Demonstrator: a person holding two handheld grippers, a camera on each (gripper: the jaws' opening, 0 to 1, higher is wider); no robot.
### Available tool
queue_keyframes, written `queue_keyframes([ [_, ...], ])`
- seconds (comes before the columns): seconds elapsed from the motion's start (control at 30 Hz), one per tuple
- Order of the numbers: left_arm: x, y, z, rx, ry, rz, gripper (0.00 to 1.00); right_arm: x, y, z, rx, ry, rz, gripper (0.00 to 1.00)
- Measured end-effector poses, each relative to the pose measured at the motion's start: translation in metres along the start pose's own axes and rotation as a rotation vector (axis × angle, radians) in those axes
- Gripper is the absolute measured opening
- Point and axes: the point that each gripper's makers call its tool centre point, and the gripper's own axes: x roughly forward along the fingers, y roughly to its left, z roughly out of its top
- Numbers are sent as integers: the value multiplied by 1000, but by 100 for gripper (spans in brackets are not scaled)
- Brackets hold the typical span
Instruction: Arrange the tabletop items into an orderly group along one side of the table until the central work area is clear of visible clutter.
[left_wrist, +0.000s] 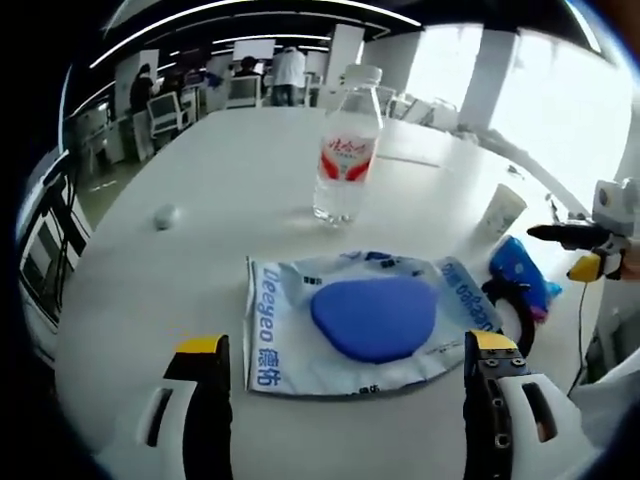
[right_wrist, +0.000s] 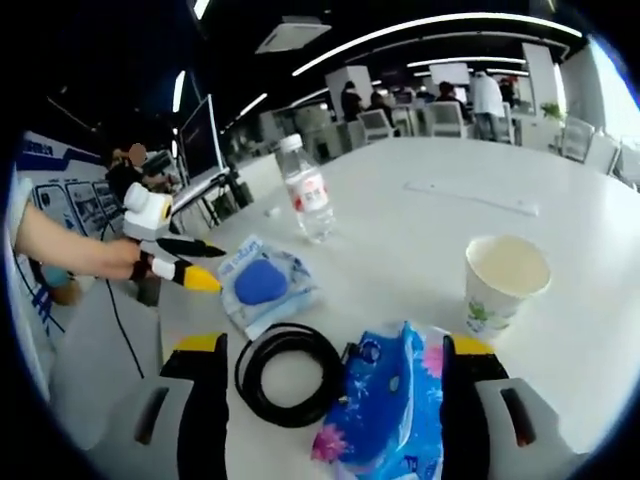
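Barely begun: water bottle (left_wrist: 347, 150), blue pouch (left_wrist: 365, 322), paper cup (right_wrist: 503, 280), tissue pack (right_wrist: 390, 405) and cable coil (right_wrist: 290, 373) scattered mid-worktop (left_wrist: 190, 290), none grouped. Left tongs (left_wrist: 345, 365) spread around pouch; right tongs (right_wrist: 330, 365) spread, empty.

The room was a large open office with a dark ceiling (right_wrist: 130, 60) crossed by long curved strips of white light (right_wrist: 440, 25), and bright windows (left_wrist: 560, 80) stood between white pillars (left_wrist: 497, 70) on one side. A broad white table (left_wrist: 250, 170) stretched away toward rows of white office chairs (left_wrist: 165, 112), where several people (left_wrist: 288, 72) stood or sat in the distance. Off the table's edge a dark monitor (right_wrist: 200, 140) rose on a stand near a blue and white printed panel (right_wrist: 75, 195), above a pale grey floor (right_wrist: 95, 370).
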Motion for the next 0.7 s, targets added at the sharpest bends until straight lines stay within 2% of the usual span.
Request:
queue_keyframes([
  [0.1,-1,0,2,-4,-4,-5,93,-2,-4,-2,-15,-2,-8,84],
  [0.17,-2,0,2,-4,-5,-6,93,-4,-6,-3,-24,-5,-8,79],
  [0.37,-7,-8,3,12,-13,-53,94,-16,-21,3,-81,-73,-55,74],
  [0.47,-9,-10,4,9,-17,-65,93,-24,-30,6,-93,-106,-72,67],
  [0.53,-9,-11,3,10,-15,-67,92,-27,-36,6,-98,-118,-90,67],
  [0.7,-11,-15,2,10,-13,-71,92,-35,-61,-2,-93,-94,-147,68],
])
